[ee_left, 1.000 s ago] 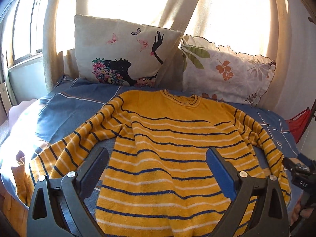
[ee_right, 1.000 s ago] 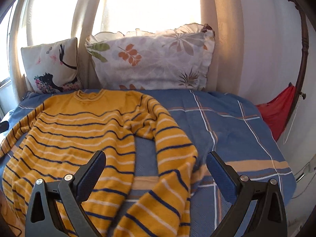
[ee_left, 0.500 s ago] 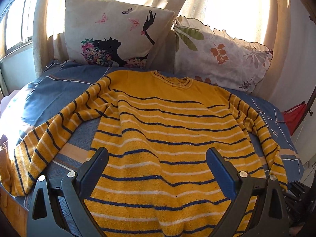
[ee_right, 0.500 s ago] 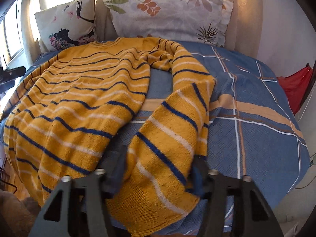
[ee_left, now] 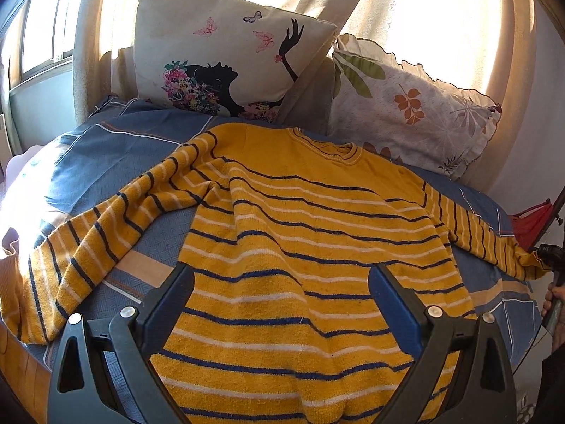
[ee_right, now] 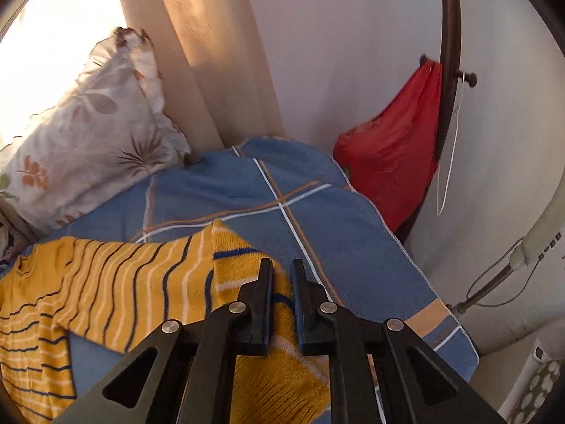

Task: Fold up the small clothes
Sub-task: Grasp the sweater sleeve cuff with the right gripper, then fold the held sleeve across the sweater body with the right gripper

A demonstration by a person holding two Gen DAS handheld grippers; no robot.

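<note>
right hand-held gripper (ee_right: 281, 275) pinching sweater (ee_left: 303, 254) sleeve

Warm, strong daylight through the curtains (ee_left: 441, 28) behind the pillows (ee_left: 229, 53), blown out to white there. Sun patch glaring on the bedspread (ee_left: 31, 198) at left. Sweater (ee_left: 300, 265) crisp, evenly lit. Right wrist view dimmer, softly blurred on the leaf pillow (ee_right: 99, 134). Heavy fisheye bending, dark corners in both views.
</note>
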